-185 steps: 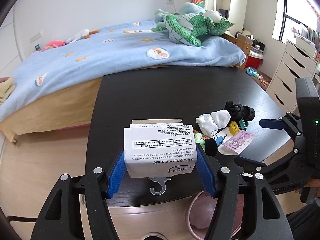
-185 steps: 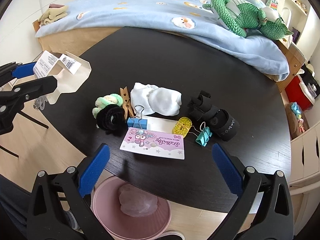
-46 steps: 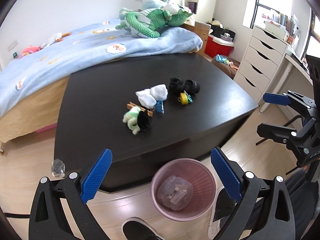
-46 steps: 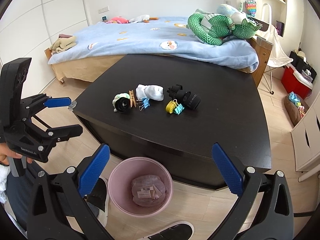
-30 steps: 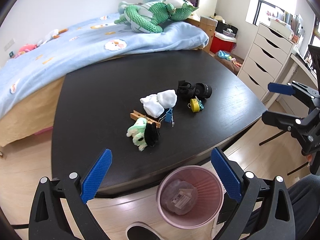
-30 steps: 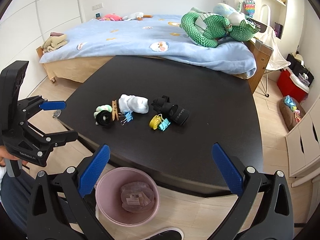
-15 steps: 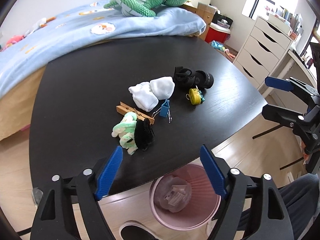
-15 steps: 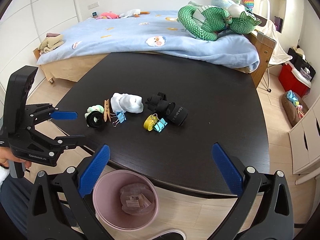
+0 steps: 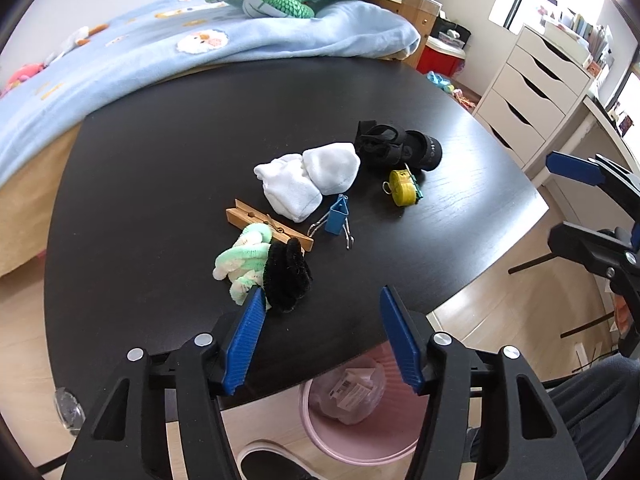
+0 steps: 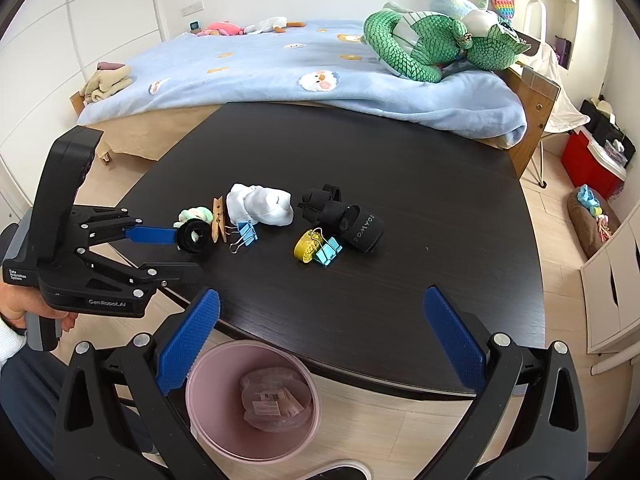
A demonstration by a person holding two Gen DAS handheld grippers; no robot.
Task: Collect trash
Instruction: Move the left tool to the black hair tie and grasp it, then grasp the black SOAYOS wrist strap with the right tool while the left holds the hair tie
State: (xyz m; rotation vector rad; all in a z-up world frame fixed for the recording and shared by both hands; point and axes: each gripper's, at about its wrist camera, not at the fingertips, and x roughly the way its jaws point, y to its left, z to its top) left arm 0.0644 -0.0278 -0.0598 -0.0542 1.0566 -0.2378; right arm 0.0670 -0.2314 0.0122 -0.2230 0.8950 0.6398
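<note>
Nearest, on the wooden floor under the table's near edge, stands the pink bin (image 10: 208,408) with crumpled wrapping and a labelled card (image 10: 274,402) already inside it. A dark shoe tip shows beside it at the bottom of the left wrist view.

Above the bin the right gripper (image 10: 322,338) hangs with its blue pads spread wide and nothing between them. The left gripper (image 9: 322,334) points down at the near edge of the black table (image 9: 160,160); its jaws are closing, with only bare table top between them. Its left fingertip (image 9: 256,300) sits just beside the black scrunchie (image 9: 286,276), whether touching I cannot tell. From the right wrist view the same gripper (image 10: 184,250) reaches in from the left, a hand (image 10: 24,308) around its handle.

The scrunchie lies against a green and white one (image 9: 240,260), and a wooden clothespin (image 9: 268,226) touches both. Just beyond come a blue binder clip (image 9: 336,218) and a pair of white socks (image 9: 308,182). To the right, a yellow tape measure (image 9: 402,188) rests on a teal binder clip (image 10: 328,252), beside a rolled black strap (image 9: 400,146).

Past the table stretches a bed with a blue blanket (image 10: 280,64) and a green plush dragon (image 10: 432,44). White drawers (image 9: 540,96) stand at the right.
</note>
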